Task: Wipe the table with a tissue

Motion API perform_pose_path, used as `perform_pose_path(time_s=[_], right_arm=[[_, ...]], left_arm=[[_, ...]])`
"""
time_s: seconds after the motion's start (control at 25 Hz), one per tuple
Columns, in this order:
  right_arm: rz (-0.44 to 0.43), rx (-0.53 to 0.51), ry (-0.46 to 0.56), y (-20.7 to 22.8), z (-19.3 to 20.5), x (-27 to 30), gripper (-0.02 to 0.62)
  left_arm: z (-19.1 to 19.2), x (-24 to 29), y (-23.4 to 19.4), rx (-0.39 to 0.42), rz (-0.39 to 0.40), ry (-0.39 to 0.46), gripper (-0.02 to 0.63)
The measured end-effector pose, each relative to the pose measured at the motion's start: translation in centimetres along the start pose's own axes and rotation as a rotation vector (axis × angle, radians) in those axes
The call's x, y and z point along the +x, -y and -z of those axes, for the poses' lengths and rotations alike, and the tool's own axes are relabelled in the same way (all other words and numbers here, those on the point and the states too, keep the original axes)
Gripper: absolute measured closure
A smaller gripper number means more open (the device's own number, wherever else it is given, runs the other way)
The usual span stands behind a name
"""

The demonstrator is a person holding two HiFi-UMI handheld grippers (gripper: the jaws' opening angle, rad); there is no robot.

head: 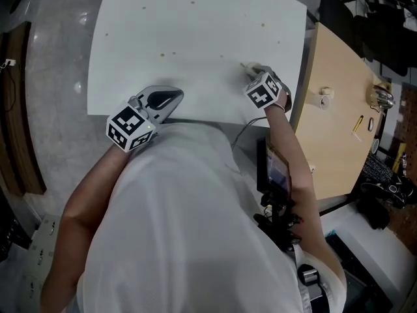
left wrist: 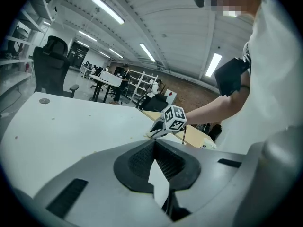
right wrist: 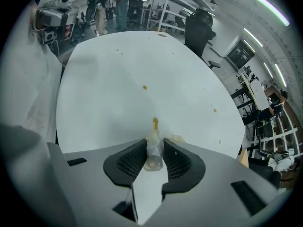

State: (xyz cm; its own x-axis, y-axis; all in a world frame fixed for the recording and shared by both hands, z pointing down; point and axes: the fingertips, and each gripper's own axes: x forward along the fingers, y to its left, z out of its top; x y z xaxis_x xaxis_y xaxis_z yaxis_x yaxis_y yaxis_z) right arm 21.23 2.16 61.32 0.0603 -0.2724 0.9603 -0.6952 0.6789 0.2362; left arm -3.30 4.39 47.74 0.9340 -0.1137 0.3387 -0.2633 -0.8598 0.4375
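- One crumpled tissue (right wrist: pixel 154 150) sits pinched in the right gripper (head: pixel 253 69) near the table (head: pixel 195 31)'s right edge, just beside a yellow spot (right wrist: pixel 155 123).
- Left gripper (head: pixel 171 97): jaws together, empty, at the near edge.

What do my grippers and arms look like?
The left gripper and right gripper are grey with black ribbed pads; each bears a white cube with black square markers. A thin cable runs from the right one. White shirt, forearms bare.
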Motion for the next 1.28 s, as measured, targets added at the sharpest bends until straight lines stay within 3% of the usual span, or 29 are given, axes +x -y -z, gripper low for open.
perform_pose_path(time_s=[0.44,0.64,0.8,1.0,1.28], right_arm=[[0.044,0.044,-0.028,-6.0,0.6,-1.5,0.485],[-0.019,0.067,-0.04,-8.4,0.4,-2.4,0.49],[-0.163,0.074,-0.017,-9.8,0.1,-3.0,0.511],[-0.195,0.176,0.067,-8.0,-0.2,-4.0,0.54],[-0.172,0.134,0.123,-3.0,-1.4,-4.6,0.547]], left_arm=[[0.1,-0.6,-0.7,0.042,0.126,-0.029,0.6],[-0.7,-0.7,-1.3,0.054,0.151,-0.012,0.6],[-1.1,-0.9,-1.7,0.05,0.148,0.004,0.6],[-1.2,-0.9,-2.2,0.022,0.113,0.027,0.598],[-1.5,-0.5,-2.4,-0.016,0.033,0.053,0.6]])
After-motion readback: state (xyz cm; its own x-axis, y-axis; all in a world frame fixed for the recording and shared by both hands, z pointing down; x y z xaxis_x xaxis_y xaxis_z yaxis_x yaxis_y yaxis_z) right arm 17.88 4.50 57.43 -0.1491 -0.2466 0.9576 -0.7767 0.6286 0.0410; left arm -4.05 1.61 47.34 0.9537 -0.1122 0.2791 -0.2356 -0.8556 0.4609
